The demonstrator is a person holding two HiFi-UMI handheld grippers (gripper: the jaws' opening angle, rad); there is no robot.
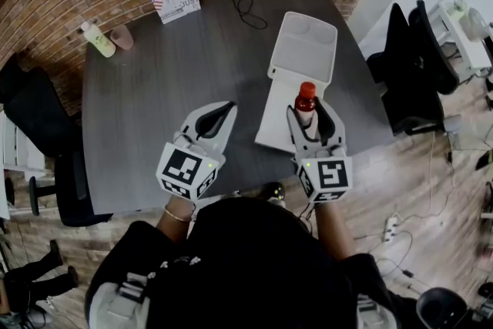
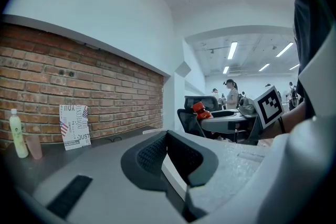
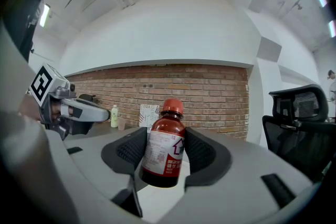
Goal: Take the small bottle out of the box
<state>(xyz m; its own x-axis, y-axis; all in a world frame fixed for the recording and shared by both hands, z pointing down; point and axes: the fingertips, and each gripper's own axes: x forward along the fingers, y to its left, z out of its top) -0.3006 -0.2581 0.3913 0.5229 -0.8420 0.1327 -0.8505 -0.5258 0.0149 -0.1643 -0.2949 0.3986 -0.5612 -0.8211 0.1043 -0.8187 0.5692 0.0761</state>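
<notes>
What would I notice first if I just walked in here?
The small brown bottle with a red cap and white label stands out first. The right claw grips it in the air just above the open white box on the dark grey table. After that you'd see the red brick wall along the table's far side.
</notes>
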